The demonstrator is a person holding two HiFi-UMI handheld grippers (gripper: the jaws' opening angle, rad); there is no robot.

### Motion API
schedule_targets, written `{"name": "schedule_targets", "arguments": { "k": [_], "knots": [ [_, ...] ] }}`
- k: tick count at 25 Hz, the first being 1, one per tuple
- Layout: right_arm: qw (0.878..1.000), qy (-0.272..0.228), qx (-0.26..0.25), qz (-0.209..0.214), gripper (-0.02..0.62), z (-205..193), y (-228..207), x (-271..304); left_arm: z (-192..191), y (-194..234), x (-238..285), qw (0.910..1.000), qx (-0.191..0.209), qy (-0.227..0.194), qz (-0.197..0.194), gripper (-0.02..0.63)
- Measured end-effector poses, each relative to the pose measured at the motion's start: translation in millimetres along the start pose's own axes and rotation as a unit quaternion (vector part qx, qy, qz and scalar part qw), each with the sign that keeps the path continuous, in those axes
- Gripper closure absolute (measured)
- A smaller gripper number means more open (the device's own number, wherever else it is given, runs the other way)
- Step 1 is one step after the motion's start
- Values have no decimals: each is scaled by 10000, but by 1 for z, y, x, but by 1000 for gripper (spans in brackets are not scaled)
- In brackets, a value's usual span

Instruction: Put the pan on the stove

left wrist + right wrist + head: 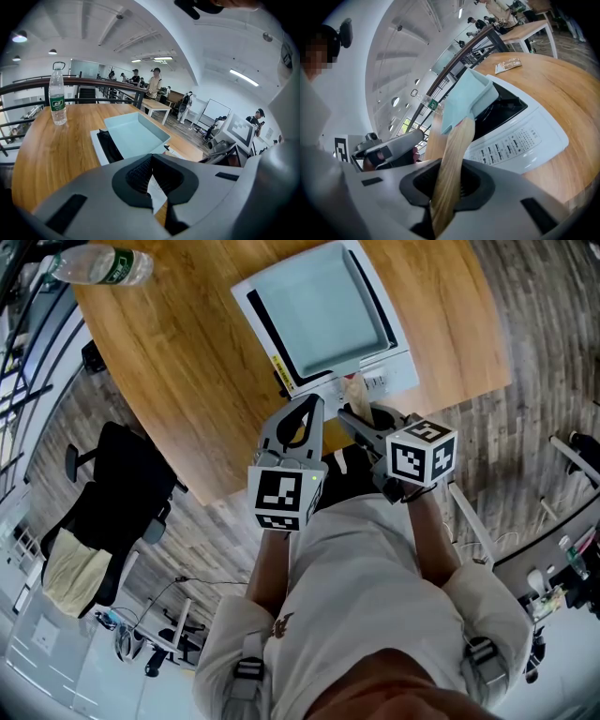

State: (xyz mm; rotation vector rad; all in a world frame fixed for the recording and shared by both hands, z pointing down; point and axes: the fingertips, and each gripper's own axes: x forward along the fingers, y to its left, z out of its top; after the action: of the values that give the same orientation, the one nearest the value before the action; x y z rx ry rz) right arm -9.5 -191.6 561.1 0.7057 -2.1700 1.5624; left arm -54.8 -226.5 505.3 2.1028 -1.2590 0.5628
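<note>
Status: the pan (323, 310), light blue and square, is over the black glass of the stove (397, 372), roughly centred, with a strip of glass showing on its left side. It looks set down or very nearly so. I can't tell from these views whether the base is fully resting on the glass.

Right tongs (364, 420) are clenched on the pan's wooden handle (452, 173), which runs straight through between the pads. Left tongs (150, 165) are closed with nothing in them, held just beside the right ones at the near edge of the table (187, 381), not touching the pan.

My read: placement is essentially done. What's left is confirming the pan sits flat, letting go of the handle and backing off.

Writing:
- Control panel (515, 143) on the stove's front has rows of small print and icons, too small to read.
- Yellow sticker (275, 362) on the stove's side edge, not legible.
- Bottle (57, 101), clear plastic with a green label, stands at the far end of the table, well apart from the stove. The white mark on the label is unreadable.
- Flat printed packet (507, 64) lies on the table beyond the stove, text not readable.
- Marker cubes (420, 457) carry black and white square patterns only, no words.
</note>
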Motion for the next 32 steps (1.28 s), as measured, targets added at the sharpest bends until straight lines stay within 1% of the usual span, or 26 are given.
{"name": "schedule_targets", "arguments": {
  "k": [12,32],
  "knots": [
    [10000,-21,31,86,511,0,-6,3,-2,-1,6,10000,-10,76,-22,586],
    [9996,47,-238,-163,502,3,-14,7,-1,0,11,10000,-12,94,-8,586]
  ]
}}
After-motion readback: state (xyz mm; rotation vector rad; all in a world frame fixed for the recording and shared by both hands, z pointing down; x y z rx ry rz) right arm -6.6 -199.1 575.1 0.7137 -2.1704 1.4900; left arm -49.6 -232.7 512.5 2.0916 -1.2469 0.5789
